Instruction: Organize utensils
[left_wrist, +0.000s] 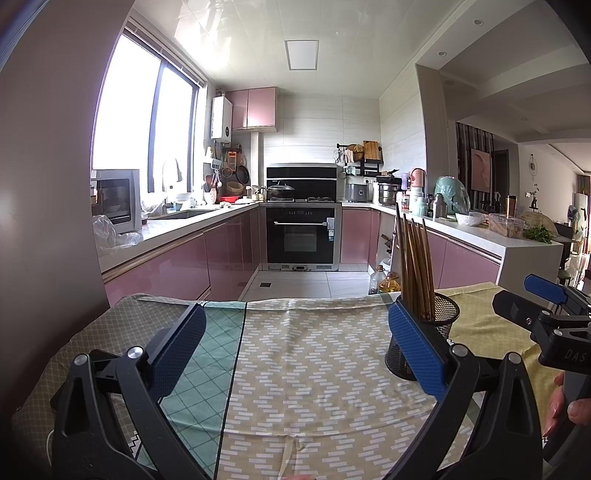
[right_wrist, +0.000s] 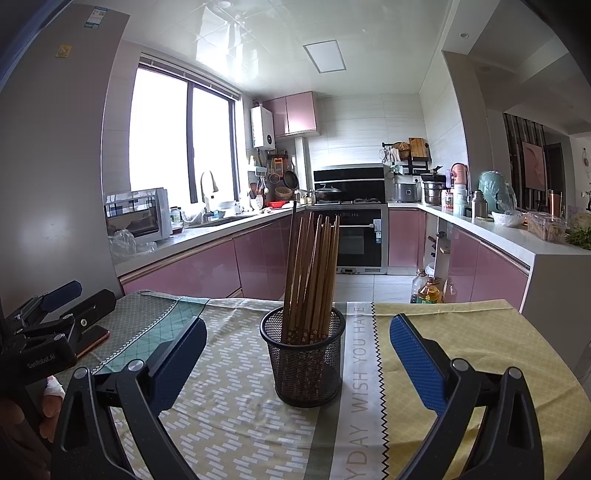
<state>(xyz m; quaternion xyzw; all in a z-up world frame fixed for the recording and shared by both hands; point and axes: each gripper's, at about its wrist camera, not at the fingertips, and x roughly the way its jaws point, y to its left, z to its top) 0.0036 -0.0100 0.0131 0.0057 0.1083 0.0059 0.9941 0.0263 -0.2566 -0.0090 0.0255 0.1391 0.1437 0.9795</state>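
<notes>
**Listener:** On the left wrist view, what do you have?

**Operator:** Straight ahead, I see a table under a patterned tablecloth (left_wrist: 314, 354), with a kitchen beyond it. My left gripper (left_wrist: 295, 354) hangs over the cloth, its blue pads spread wide with nothing between them. Behind its right-hand finger stands a black mesh holder (left_wrist: 443, 314), partly hidden by the pad. A bundle of wooden chopsticks (left_wrist: 415, 266) rises from it, tips up and fanned a little. At the far right edge the right gripper (left_wrist: 517, 301) pokes in, with a hand (left_wrist: 569, 410) on its grip.

**Listener:** And the right wrist view?

**Operator:** Now the mesh holder (right_wrist: 308, 363) sits almost dead centre on the tablecloth (right_wrist: 461, 350), a little ahead of the gap between my right gripper's (right_wrist: 297, 360) pads. Those pads are also wide apart and touch nothing. The chopsticks (right_wrist: 312, 273) lean together inside, decorated ends down in the basket, so I judge they are already gathered where they belong. At the left edge I see the left gripper (right_wrist: 61, 301) hovering above what looks like a phone (right_wrist: 94, 338) lying flat on the cloth.

**Listener:** Why hold both claws open like that?

**Operator:** My guess is that the utensils are stowed and I am clear of them. No loose chopstick shows on the cloth in either view.
</notes>
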